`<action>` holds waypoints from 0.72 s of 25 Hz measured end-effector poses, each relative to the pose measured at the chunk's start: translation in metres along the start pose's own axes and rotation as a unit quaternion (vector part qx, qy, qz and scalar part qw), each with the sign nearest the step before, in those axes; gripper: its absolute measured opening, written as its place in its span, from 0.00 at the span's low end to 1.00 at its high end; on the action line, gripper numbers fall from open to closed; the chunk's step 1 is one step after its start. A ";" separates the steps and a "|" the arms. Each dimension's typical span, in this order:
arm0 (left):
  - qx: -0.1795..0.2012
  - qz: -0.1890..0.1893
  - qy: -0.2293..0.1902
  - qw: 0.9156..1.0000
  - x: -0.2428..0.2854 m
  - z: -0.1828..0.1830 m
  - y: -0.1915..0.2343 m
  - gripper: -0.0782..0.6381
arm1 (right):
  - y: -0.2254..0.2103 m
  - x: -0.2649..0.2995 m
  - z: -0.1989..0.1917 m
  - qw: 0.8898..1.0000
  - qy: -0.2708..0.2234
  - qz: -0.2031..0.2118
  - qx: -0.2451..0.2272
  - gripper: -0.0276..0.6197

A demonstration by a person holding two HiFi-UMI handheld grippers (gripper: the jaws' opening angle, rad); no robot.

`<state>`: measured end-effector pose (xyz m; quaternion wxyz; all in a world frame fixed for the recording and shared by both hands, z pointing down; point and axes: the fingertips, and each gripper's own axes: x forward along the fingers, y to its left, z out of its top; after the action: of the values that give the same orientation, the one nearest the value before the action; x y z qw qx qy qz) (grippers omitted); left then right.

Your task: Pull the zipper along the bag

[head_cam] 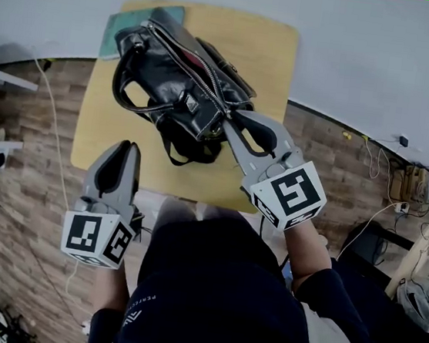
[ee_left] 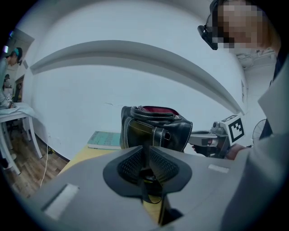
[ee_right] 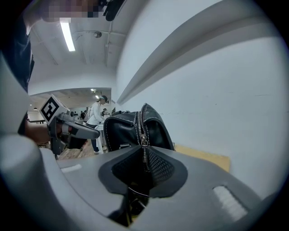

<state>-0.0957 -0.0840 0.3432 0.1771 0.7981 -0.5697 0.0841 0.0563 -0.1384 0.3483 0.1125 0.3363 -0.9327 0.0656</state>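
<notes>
1 book [head_cam: 125,30] behind bag [head_cam: 181,77] (right tongs [ee_right: 144,158] clench zipper pull [ee_right: 144,143]; left tongs [ee_left: 145,155] closed, empty).

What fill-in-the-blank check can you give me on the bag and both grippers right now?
The right gripper is shut on the zipper pull of the bag, which is coloured ___.
The left gripper holds ___.
On the table by the bag lies a teal ___.
Missing: black; nothing; book.

Bag [head_cam: 182,85] glossy black leather; zipper [head_cam: 193,63] metal teeth; table [head_cam: 267,57] matt pale wood.
</notes>
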 end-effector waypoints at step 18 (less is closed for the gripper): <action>0.005 0.009 -0.012 1.000 -0.005 -0.002 -0.022 0.19 | 0.002 -0.017 0.021 0.999 -0.045 0.003 -0.002 0.11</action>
<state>-0.0764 -0.0725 0.3391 0.1655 0.7951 -0.5782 0.0789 0.0639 -0.1305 0.3237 0.0711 0.3364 -0.9377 0.0492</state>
